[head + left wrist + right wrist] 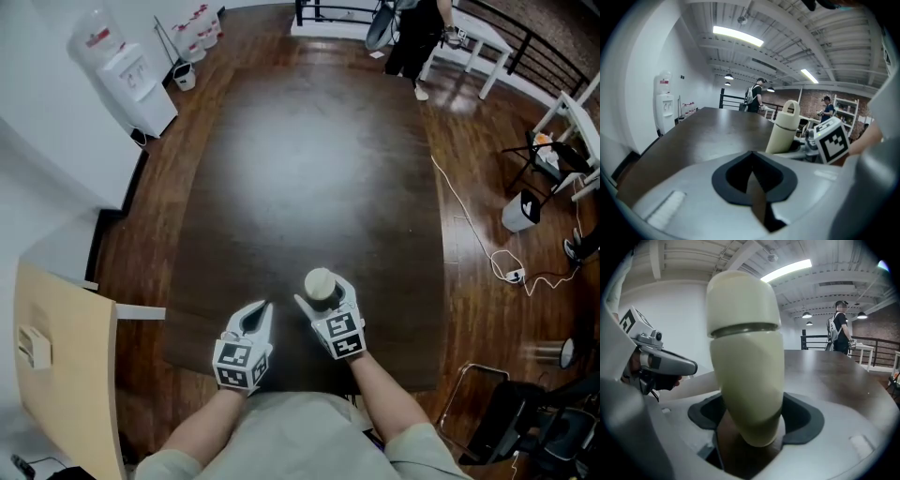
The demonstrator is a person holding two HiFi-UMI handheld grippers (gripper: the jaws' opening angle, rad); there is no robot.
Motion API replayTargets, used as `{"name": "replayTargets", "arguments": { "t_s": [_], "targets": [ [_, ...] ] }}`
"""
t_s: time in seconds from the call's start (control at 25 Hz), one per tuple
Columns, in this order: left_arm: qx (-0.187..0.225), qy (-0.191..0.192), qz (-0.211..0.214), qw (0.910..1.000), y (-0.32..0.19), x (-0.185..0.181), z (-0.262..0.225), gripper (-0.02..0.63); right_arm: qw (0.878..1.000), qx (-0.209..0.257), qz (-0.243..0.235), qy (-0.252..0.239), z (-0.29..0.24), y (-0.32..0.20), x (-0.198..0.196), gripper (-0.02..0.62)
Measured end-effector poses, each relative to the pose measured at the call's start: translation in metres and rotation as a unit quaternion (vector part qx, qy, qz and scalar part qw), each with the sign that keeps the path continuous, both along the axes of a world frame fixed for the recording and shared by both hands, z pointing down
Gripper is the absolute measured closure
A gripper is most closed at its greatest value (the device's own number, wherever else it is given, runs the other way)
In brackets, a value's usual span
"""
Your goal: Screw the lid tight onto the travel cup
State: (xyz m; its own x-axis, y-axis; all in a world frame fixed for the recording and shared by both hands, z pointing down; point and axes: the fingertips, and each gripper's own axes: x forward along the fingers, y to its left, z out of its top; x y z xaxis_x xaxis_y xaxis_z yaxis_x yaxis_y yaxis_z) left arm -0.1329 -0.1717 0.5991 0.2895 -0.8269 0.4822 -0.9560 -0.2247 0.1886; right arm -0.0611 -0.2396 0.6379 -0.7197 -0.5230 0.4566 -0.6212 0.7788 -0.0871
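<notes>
A cream travel cup [320, 282] with its lid on stands upright on the dark table [309, 169], near the front edge. My right gripper [322, 293] is open, with the cup between its jaws. In the right gripper view the cup [745, 366] fills the middle, and a gap shows between it and the dark pads on either side. My left gripper [263, 310] is shut on nothing, just left of the cup and apart from it. The left gripper view shows the cup [785, 129] ahead to the right, beside the right gripper's marker cube [833, 139].
A water dispenser [131, 80] stands at the far left wall. A person [412, 37] stands beyond the table's far end. A light wooden panel [66, 366] is at the near left. Cables [506, 267] and stands lie on the floor to the right.
</notes>
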Motion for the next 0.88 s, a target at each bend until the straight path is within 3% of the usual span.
{"name": "replayTargets", "arguments": {
  "t_s": [0.4,0.48,0.68,0.88],
  "targets": [
    [-0.015,0.009,-0.001,0.9998,0.005,-0.005,0.001,0.604,1.0,0.016,0.004,-0.001,0.003,-0.01,-0.017,0.244],
    [-0.018,0.011,-0.001,0.9998,0.009,-0.004,0.002,0.604,1.0,0.017,0.009,0.001,0.003,-0.012,-0.015,0.275],
    [-0.009,0.017,0.0,0.9998,0.011,-0.006,-0.007,0.604,1.0,-0.007,-0.001,0.003,0.001,-0.009,-0.009,0.284],
    [0.006,0.034,-0.002,0.9994,0.008,-0.004,-0.017,0.604,0.999,-0.036,-0.027,-0.028,-0.024,0.002,-0.001,0.285]
  ]
}}
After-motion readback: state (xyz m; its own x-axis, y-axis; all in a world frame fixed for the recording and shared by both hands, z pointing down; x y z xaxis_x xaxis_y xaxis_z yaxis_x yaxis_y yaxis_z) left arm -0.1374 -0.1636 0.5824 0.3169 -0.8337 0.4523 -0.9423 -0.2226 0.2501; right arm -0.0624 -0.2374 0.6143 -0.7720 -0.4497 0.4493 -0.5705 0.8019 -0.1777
